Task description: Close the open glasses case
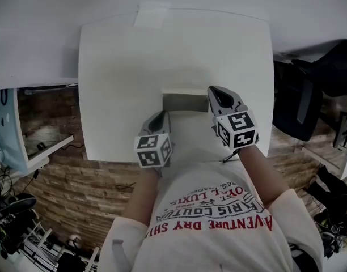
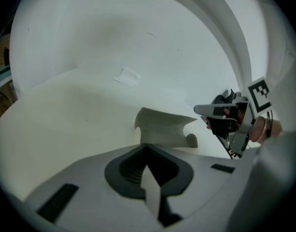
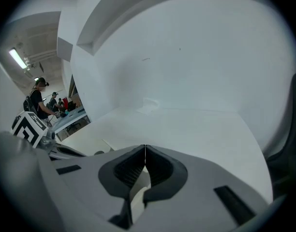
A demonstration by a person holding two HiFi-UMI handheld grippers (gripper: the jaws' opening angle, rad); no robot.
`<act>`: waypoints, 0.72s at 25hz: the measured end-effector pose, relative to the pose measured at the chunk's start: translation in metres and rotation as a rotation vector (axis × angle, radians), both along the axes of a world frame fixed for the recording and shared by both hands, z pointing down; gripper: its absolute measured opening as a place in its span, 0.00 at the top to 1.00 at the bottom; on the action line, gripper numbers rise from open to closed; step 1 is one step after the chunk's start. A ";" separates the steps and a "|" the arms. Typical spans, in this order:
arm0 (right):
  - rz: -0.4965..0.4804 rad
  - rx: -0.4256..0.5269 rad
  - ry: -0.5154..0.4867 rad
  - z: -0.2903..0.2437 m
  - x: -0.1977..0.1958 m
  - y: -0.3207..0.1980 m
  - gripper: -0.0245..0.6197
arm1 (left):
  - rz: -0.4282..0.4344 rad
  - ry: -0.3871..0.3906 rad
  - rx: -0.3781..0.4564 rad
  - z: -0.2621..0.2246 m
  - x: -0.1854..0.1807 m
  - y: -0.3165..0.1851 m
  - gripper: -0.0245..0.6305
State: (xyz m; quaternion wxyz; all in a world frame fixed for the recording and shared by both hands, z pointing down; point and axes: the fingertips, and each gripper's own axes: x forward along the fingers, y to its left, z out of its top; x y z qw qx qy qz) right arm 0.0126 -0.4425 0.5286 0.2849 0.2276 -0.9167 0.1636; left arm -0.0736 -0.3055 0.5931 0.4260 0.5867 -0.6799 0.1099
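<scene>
A white glasses case stands open near the front edge of the white table (image 1: 117, 67), its lid (image 1: 185, 101) upright and its base (image 1: 189, 130) lying toward me. In the left gripper view the lid (image 2: 163, 127) rises just beyond the jaws. My left gripper (image 1: 160, 117) hovers at the case's left end, its jaws shut with nothing between them (image 2: 147, 148). My right gripper (image 1: 218, 93) hangs at the lid's right end, also shut and empty (image 3: 145, 148). Whether either gripper touches the case cannot be told.
A pale tape patch (image 1: 152, 15) lies at the table's far edge. A black chair (image 1: 309, 95) stands to the right of the table, a shelf (image 1: 46, 146) and cables to the left over brick-patterned floor. A white wall rises behind the table.
</scene>
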 end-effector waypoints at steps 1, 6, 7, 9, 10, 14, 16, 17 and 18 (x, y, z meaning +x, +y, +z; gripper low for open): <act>-0.002 0.001 0.002 0.002 -0.002 -0.001 0.94 | 0.006 -0.009 -0.003 0.000 0.000 0.000 0.96; -0.002 -0.037 0.021 0.015 -0.007 -0.001 0.94 | 0.005 0.005 0.000 0.000 -0.001 0.000 0.96; 0.000 -0.054 0.022 0.018 -0.006 0.001 0.94 | 0.005 0.011 0.001 0.000 -0.001 0.000 0.96; 0.015 -0.092 0.010 0.022 -0.005 0.004 0.94 | 0.006 0.018 0.002 0.000 0.000 0.000 0.96; 0.026 -0.108 0.002 0.022 -0.004 0.005 0.94 | 0.006 0.021 0.002 0.000 0.000 0.000 0.96; 0.044 -0.134 0.001 0.026 -0.003 0.010 0.94 | -0.004 0.032 0.004 0.000 -0.002 0.000 0.96; 0.046 -0.139 0.025 0.031 0.001 0.015 0.94 | -0.006 0.032 0.005 0.001 -0.001 0.000 0.96; 0.049 -0.139 0.033 0.033 0.003 0.018 0.94 | -0.004 0.032 0.005 0.001 -0.001 0.000 0.96; 0.053 -0.137 0.036 0.034 0.005 0.020 0.94 | 0.000 0.032 0.005 0.001 0.000 0.000 0.96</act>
